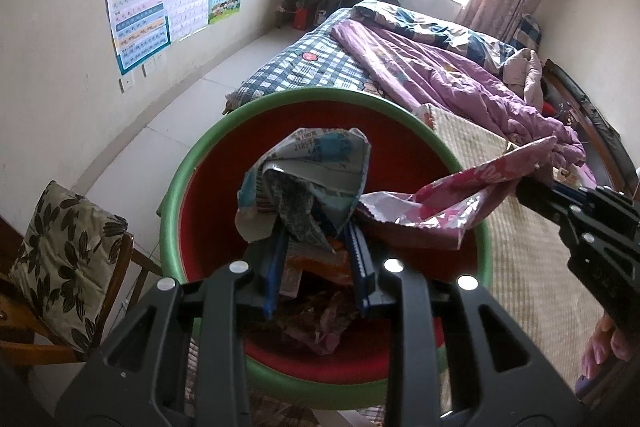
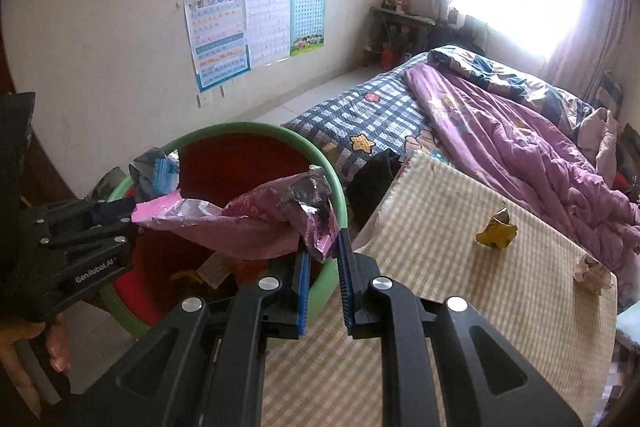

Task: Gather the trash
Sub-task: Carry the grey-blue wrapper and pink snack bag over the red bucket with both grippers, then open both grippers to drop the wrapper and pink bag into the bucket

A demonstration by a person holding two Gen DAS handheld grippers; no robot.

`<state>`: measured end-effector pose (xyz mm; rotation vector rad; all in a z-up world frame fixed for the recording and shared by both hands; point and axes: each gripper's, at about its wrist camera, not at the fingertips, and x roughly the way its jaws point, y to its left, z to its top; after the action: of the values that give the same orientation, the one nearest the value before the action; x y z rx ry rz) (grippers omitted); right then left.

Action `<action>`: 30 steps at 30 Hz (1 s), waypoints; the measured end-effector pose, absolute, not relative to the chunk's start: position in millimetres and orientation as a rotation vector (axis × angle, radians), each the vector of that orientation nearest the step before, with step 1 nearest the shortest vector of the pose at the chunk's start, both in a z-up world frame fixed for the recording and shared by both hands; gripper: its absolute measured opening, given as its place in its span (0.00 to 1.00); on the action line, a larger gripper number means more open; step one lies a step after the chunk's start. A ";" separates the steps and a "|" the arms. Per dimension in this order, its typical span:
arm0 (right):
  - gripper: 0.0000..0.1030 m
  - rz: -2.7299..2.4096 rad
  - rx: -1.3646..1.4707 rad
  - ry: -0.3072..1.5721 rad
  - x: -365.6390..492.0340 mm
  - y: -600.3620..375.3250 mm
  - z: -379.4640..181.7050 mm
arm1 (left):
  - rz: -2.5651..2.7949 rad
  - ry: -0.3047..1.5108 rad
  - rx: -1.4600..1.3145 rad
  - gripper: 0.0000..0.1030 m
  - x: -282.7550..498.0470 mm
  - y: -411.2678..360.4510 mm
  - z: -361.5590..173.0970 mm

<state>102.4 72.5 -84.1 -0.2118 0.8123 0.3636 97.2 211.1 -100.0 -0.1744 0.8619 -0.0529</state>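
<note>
Over the green-rimmed red basin [image 1: 188, 195]: our left gripper [image 1: 316, 267] jaws pinch a blue-grey wrapper [image 1: 304, 179]; our right gripper [image 2: 322, 271] jaws pinch a pink wrapper [image 2: 256, 223]. Yellow scrap [image 2: 496, 229] at 3 o'clock on the bed mat [image 2: 460, 307].

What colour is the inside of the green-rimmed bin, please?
Red inside the bin, clearest in the left wrist view.
</note>
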 end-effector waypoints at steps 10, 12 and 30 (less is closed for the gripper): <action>0.14 0.316 -0.315 0.773 100.4 77.3 -89.6 | -0.050 0.883 -0.176 0.31 102.7 209.2 -106.8; 0.14 0.321 -0.317 0.778 100.9 77.6 -91.7 | -0.034 0.881 -0.179 0.37 102.8 209.9 -107.0; 0.67 0.232 0.042 0.809 117.0 -61.3 -83.9 | 0.042 0.841 -0.184 0.69 90.1 183.9 -99.2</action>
<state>117.0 -61.3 -83.9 0.0422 0.8091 0.2318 90.1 183.9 -99.2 -0.1838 0.8406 0.0424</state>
